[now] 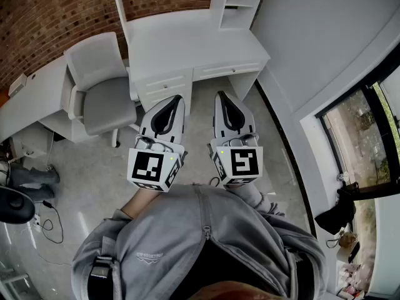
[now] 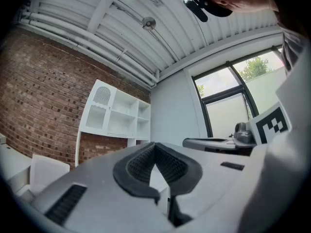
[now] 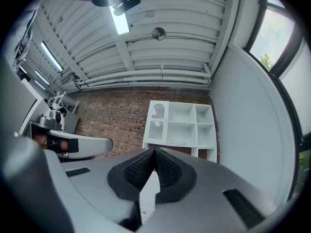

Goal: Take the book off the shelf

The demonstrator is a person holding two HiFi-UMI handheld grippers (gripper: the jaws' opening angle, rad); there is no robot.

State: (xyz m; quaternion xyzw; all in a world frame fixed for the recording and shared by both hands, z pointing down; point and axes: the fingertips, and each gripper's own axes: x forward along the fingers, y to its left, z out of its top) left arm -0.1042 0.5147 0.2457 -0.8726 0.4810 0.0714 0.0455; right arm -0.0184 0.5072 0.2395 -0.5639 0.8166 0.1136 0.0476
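Note:
No book shows in any view. The white shelf unit point(image 3: 181, 126) stands on the white desk point(image 1: 194, 42) against the brick wall; its compartments look empty, and it also shows as the shelf unit point(image 2: 116, 113) in the left gripper view. My left gripper point(image 1: 177, 99) and right gripper point(image 1: 220, 95) are held side by side in front of my chest, well short of the desk, both pointing toward it. Both are shut with nothing between the pads. In the gripper views each pair of jaws meets at the tip, left gripper point(image 2: 155, 145), right gripper point(image 3: 155, 150).
A white office chair point(image 1: 100, 92) stands left of the desk front. A second white desk point(image 1: 31, 99) runs along the left. Cables and a black chair base point(image 1: 15, 205) lie on the floor at left. A grey wall with a window point(image 1: 369, 130) is on the right.

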